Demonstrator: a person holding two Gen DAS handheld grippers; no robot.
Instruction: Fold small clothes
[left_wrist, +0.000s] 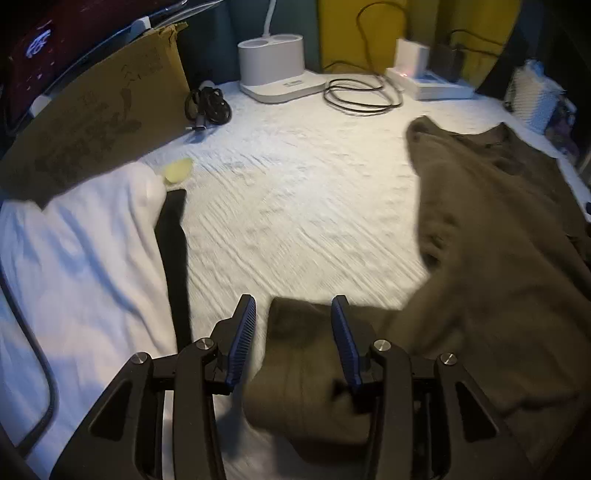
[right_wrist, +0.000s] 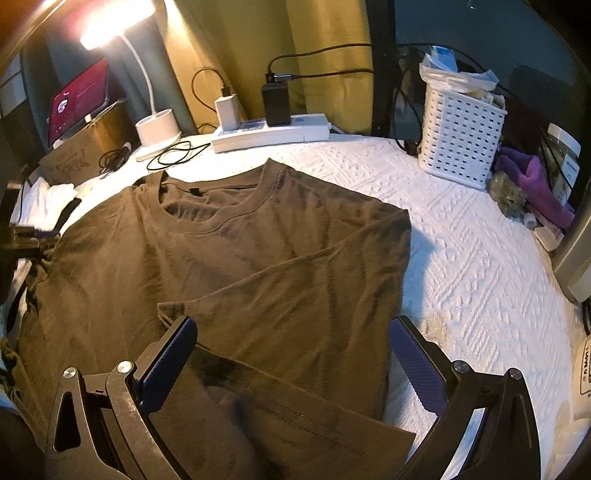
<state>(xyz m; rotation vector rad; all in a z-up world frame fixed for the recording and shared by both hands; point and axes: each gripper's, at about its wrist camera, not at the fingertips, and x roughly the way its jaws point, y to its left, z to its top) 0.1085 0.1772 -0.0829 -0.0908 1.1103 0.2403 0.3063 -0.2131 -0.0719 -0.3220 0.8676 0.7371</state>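
An olive-brown T-shirt lies flat on the white textured bedcover, collar towards the far side. Its right side and sleeve are folded in over the chest. My right gripper stands wide open just above the shirt's lower part, with nothing pressed between its blue pads. In the left wrist view the T-shirt fills the right side, and its left sleeve stretches out underneath my left gripper. That gripper is open and its pads do not clamp the fabric.
A white cloth with a black strap lies on the left, beside a cardboard box. A lamp base, coiled cables, a power strip and a white basket line the far edge.
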